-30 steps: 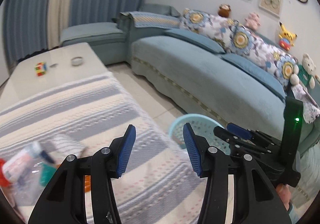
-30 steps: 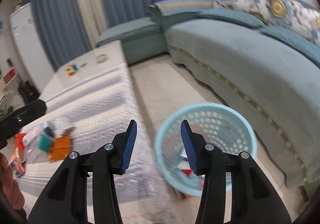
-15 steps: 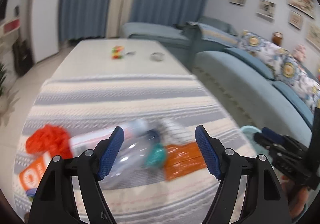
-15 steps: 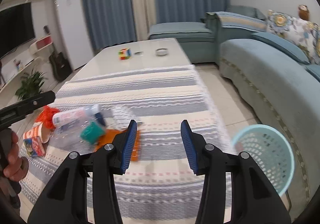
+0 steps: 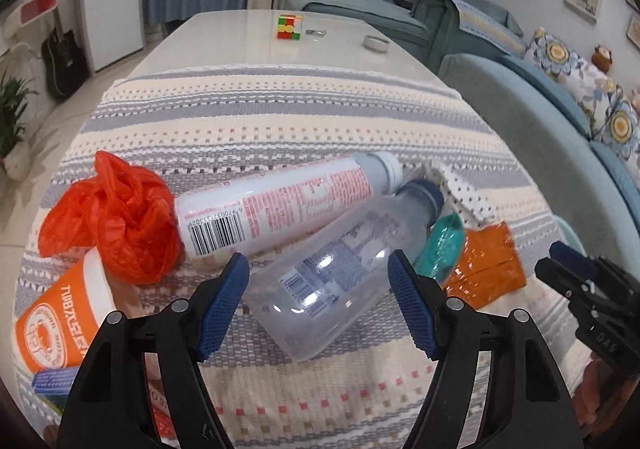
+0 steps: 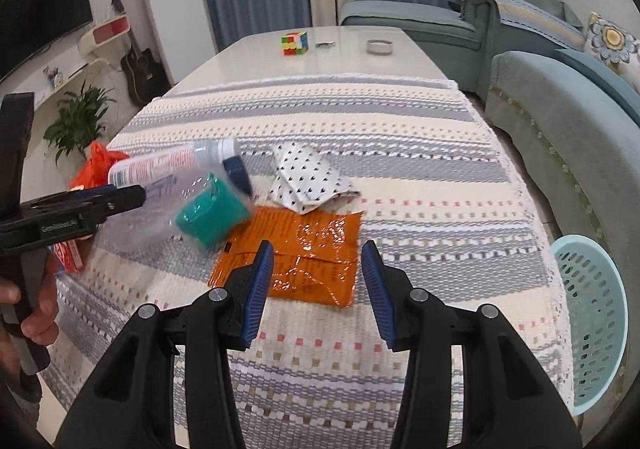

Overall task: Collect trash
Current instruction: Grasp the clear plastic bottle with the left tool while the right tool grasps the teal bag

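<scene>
The worktop [image 6: 400,45] carries a striped cloth [image 6: 360,137], and nearly all the trash lies on it, uncollected. The pale blue basket [image 6: 592,313] stands on the floor just off the worktop's right edge; its inside cannot be seen from here.

Items on the cloth, largest first: a clear plastic bottle [image 5: 344,269] on its side, leaning against a white spray can [image 5: 280,205]; an orange paper cup [image 5: 64,321] at the near left edge; a crumpled red plastic bag [image 5: 112,221] above it; a flat orange foil packet [image 6: 296,261]; a spotted wrapper [image 6: 308,177]; a small teal piece [image 6: 212,217].

The left tongs [image 5: 320,305] are apart to either side of the clear bottle and closing, the pads not yet pressing on it. The right tongs [image 6: 316,289] stand at a moderate gap, empty, poised over the orange packet.

Judgement: collection is at an early-to-middle stage. Seven items remain; the bottle and packet look next.
</scene>
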Action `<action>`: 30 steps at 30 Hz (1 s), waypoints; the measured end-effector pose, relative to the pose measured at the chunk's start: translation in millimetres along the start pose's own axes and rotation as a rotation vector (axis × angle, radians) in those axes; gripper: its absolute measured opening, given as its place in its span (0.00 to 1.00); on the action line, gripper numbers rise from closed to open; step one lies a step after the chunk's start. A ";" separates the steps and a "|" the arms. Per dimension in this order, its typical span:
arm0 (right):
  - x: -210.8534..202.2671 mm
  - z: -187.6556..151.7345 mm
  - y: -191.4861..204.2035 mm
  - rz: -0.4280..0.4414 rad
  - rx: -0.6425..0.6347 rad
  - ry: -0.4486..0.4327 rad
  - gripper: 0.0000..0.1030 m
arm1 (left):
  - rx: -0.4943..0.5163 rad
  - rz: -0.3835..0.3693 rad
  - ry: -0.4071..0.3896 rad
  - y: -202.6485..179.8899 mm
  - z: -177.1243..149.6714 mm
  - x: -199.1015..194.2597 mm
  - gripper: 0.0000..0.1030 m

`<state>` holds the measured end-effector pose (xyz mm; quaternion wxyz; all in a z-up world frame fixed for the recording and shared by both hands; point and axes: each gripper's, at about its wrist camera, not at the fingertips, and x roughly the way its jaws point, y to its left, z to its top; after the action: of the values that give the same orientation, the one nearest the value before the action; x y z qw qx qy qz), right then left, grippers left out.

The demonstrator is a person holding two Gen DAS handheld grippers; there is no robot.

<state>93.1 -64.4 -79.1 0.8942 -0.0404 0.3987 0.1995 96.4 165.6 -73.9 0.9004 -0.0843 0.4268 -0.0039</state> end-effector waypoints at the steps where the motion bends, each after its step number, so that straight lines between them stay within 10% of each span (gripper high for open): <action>1: 0.7 -0.5 0.1 0.001 0.000 0.002 0.41 | 0.010 -0.002 0.005 -0.6 -1.1 0.3 0.64; 8: -1.8 -0.1 -2.8 0.039 0.031 0.008 0.41 | 0.093 -0.123 0.109 -27.6 -17.0 -10.8 0.60; 17: -6.9 12.4 6.5 0.067 -0.003 0.005 0.41 | 0.188 -0.045 0.171 -56.5 -9.4 33.9 0.60; 30: 18.2 10.9 16.0 0.140 0.021 0.067 0.41 | 0.054 -0.091 0.094 -30.0 -39.8 11.7 0.53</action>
<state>105.5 -41.3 -83.6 0.8646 -0.0096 0.4324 0.2558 75.2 129.2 -103.0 0.8801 -0.0790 0.4643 -0.0604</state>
